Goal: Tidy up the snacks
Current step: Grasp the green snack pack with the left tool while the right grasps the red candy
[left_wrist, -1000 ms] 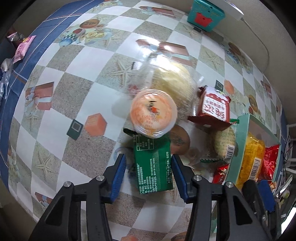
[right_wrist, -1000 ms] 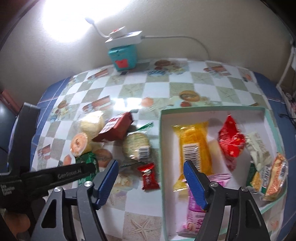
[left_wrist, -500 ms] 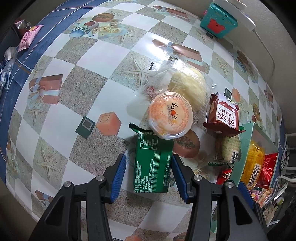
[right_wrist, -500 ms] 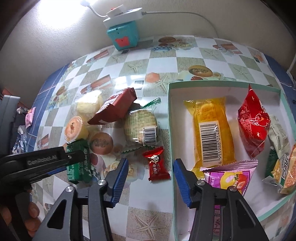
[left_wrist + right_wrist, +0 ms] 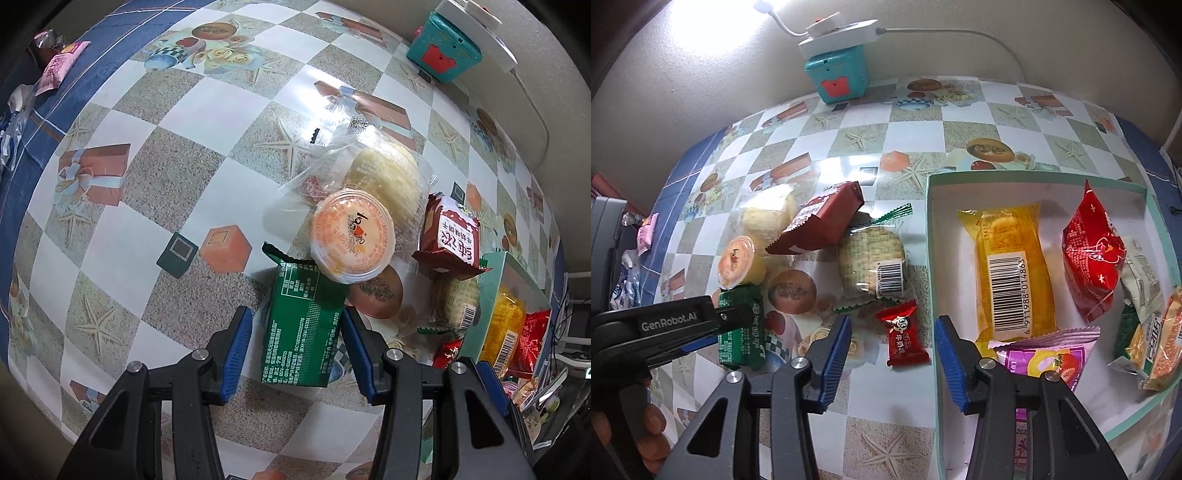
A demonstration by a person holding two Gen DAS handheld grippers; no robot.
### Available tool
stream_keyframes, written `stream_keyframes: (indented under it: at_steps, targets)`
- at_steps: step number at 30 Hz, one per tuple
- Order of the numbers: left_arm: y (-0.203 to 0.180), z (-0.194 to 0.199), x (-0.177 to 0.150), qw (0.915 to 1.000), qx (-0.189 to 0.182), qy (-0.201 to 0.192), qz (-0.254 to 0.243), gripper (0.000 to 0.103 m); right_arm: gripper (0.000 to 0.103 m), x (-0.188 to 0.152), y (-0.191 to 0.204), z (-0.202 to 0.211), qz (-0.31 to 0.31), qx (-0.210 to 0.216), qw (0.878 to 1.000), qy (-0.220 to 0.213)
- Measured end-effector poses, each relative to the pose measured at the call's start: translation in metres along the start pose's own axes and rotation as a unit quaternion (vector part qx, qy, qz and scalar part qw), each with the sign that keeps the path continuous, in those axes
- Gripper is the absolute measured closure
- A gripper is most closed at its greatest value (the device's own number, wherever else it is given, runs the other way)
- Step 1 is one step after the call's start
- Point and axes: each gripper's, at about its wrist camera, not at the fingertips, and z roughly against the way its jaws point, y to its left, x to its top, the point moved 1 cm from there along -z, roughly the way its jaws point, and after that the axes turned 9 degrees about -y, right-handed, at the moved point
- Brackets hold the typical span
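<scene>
Narrowed since a second ago, the right hand-held gripper (image 5: pixel 891 354) is being closed further around the small red candy (image 5: pixel 903 334), which is lying flat on the worktop (image 5: pixel 871 155) between the blue pads; the pads are not being pressed against it, a gap being seen on either side. Over the same second the view from the left hand-held gripper (image 5: pixel 297 341) is being shifted, so that the green packet (image 5: pixel 304 328) is now being seen more squarely between its blue pads. That gripper is being held partly open; the right pad is looking very close to the packet's edge and a sliver of worktop is showing at the left pad, so whether the packet is actually being gripped cannot be told.

Just beyond the green packet, an orange-lidded jelly cup (image 5: pixel 351 238) is being seen overlapping its top edge. Behind the cup a clear-wrapped pale cake (image 5: pixel 384 173) is lying, and to the right a dark red biscuit pack (image 5: pixel 452 240) is leaning over a round cracker in clear wrap (image 5: pixel 873 262).

To the right of the candy, the mint-rimmed box (image 5: pixel 932 258) is being filled: a yellow cake pack (image 5: pixel 1012 273), a red bag (image 5: pixel 1091 254) and a pink wrapper (image 5: pixel 1043 356) are lying inside. At the far wall a teal box (image 5: pixel 836 75) is standing under a white lamp base (image 5: pixel 836 33).
</scene>
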Motion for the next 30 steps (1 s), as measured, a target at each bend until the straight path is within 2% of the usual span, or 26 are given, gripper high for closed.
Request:
stream_keyframes:
  at_steps: [9,12,30]
  targets:
    - [0.006,0.0,0.003,1.0,-0.003,0.002,0.007,0.051,0.056,0.0,0.01,0.0,0.018,0.003,1.0,-0.002]
    - [0.008,-0.001,0.003,0.9999,-0.004,0.002,0.009,0.051,0.059,-0.004,0.01,-0.008,0.019,-0.004,1.0,0.009]
    - [0.011,0.002,0.004,0.9998,-0.002,0.002,0.018,0.051,0.063,-0.008,0.022,-0.022,0.058,-0.029,0.998,0.009]
